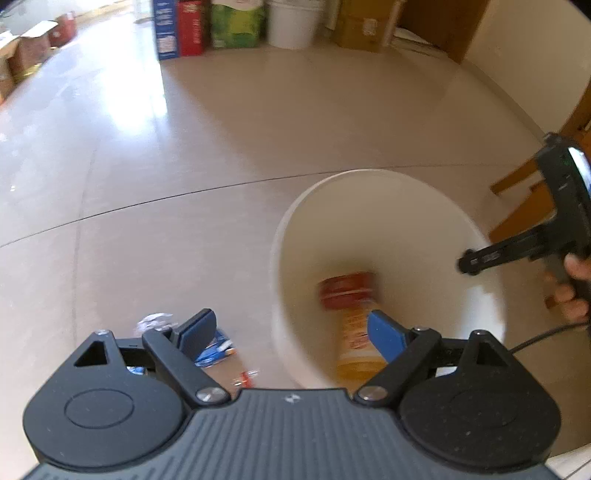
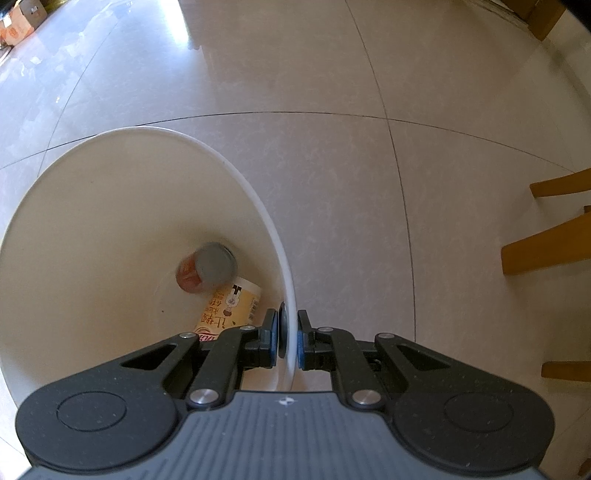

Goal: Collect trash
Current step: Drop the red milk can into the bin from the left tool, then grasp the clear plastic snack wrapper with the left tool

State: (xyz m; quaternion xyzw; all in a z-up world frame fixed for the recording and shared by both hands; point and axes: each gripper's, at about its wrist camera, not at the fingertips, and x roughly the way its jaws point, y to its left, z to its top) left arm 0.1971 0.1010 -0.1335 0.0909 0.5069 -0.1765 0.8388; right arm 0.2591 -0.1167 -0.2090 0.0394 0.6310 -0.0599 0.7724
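A white bucket [image 1: 388, 221] [image 2: 110, 192] stands on the tiled floor. Inside it, a red can [image 1: 347, 290] [image 2: 207, 267] shows blurred above a yellow printed cup [image 1: 356, 343] [image 2: 231, 306] that lies on the bottom. My left gripper [image 1: 291, 319] hangs open over the bucket's near-left rim, with nothing between its fingers. My right gripper [image 2: 286, 325] is shut on the bucket's rim; in the left wrist view the right gripper [image 1: 517, 253] reaches in from the right, held by a hand [image 1: 576, 288]. On the floor to the left lie a blue wrapper [image 1: 214, 349], a crumpled white scrap [image 1: 155, 321] and a small red wrapper [image 1: 245, 378].
Coloured cartons [image 1: 192, 29], another white bucket [image 1: 291, 22] and cardboard boxes [image 1: 358, 26] line the far wall. More boxes [image 1: 33, 51] sit at the far left. Wooden chair legs [image 2: 546, 243] [image 1: 517, 192] stand to the right of the bucket.
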